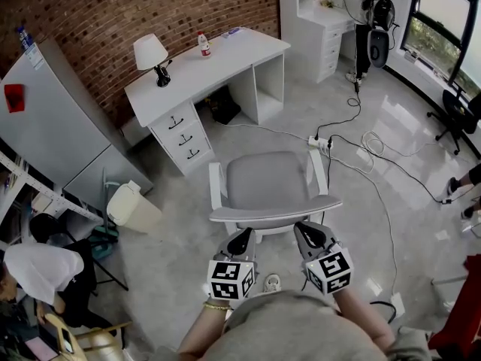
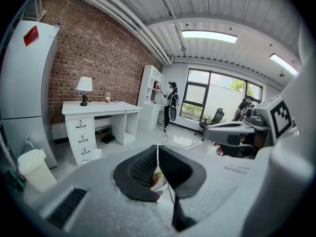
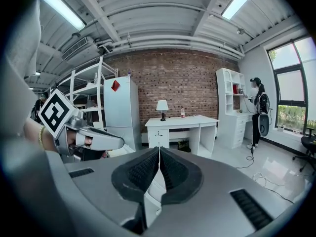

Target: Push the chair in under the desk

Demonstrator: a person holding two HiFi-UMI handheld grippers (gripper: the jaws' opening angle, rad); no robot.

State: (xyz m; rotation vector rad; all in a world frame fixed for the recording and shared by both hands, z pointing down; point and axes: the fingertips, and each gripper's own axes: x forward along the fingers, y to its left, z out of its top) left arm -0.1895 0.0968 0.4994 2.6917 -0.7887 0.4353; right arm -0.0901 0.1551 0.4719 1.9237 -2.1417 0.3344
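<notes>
A grey office chair (image 1: 272, 180) with a white frame stands on the pale floor, its seat facing the white desk (image 1: 204, 65) by the brick wall, with open floor between them. Its backrest top edge (image 1: 275, 213) is nearest me. My left gripper (image 1: 240, 240) and right gripper (image 1: 310, 235) are both shut, side by side, tips right at that edge; I cannot tell if they touch it. Nothing is between either pair of jaws. The left gripper view shows its shut jaws, the desk (image 2: 97, 108) and the right gripper (image 2: 232, 132). The right gripper view shows the desk (image 3: 180, 121) beyond its shut jaws.
A lamp (image 1: 151, 56) and a bottle (image 1: 203, 45) stand on the desk. A grey fridge (image 1: 46, 104) and a white bin (image 1: 132, 206) are on the left. A power strip (image 1: 322, 142) with cables lies right of the chair. A black chair (image 1: 454, 116) stands far right.
</notes>
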